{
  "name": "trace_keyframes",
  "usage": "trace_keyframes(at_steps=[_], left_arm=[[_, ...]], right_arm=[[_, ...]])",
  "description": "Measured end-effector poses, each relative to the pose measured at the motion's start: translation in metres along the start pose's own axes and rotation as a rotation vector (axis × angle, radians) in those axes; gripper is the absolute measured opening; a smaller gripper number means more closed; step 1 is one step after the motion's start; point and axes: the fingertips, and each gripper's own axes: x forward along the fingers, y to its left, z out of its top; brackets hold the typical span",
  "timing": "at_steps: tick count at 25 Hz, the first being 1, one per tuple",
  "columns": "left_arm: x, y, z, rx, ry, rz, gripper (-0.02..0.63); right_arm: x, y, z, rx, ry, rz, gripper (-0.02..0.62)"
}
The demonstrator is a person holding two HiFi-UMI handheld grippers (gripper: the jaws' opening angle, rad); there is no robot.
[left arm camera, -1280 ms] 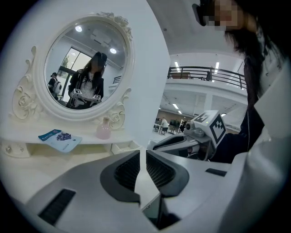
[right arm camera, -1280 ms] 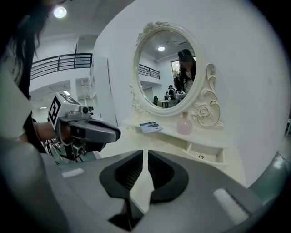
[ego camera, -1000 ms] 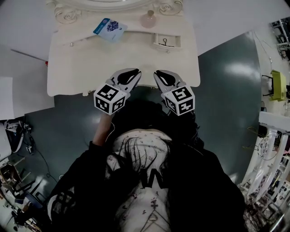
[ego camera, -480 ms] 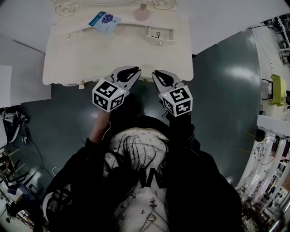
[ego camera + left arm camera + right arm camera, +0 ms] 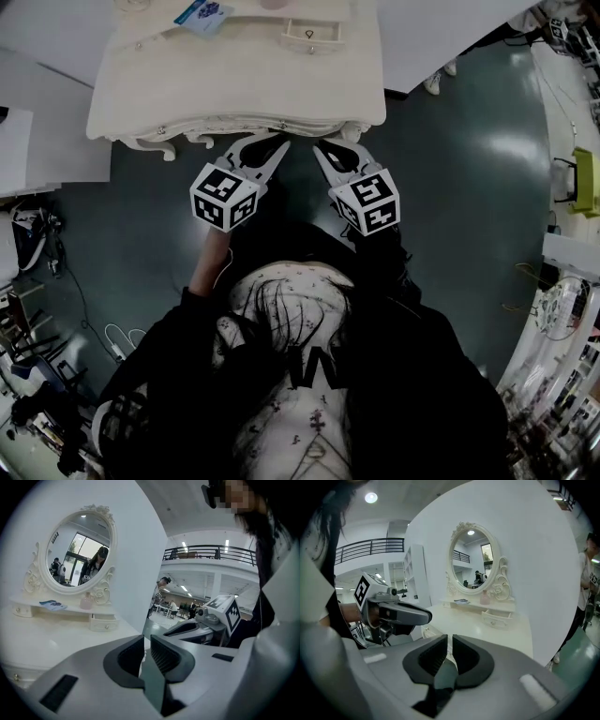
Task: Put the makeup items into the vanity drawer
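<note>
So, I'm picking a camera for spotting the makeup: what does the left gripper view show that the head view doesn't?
Only the left gripper view: the oval mirror and the balcony railing beyond the wall. Only the head view: the left gripper's marker cube and cables on the floor. Both: the white vanity top, its small drawer, the blue packet and the right gripper.

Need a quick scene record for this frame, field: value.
vanity: cream, oval mirror on top
small drawer: in the upper shelf, pulled partly open
blue packet: on the shelf, left of the drawer
pink bottle: on the shelf at the mirror's base
left tongs: shut, empty, at the vanity's front edge
right tongs: shut, empty, beside the left
</note>
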Motion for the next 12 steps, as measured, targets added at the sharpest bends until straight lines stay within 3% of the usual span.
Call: trace_keyframes(at_steps=[7, 12], left_arm=[[-0.017, -0.071, -0.047, -0.014, 0.026, 0.029, 0.041], [-0.037, -0.095, -0.063, -0.012, 0.035, 0.078, 0.041]], right_arm=[[-0.046, 0.031, -0.041, -0.006, -0.001, 0.058, 0.043], [-0.068, 0.052, -0.059, -0.006, -0.004, 0.093, 0.043]])
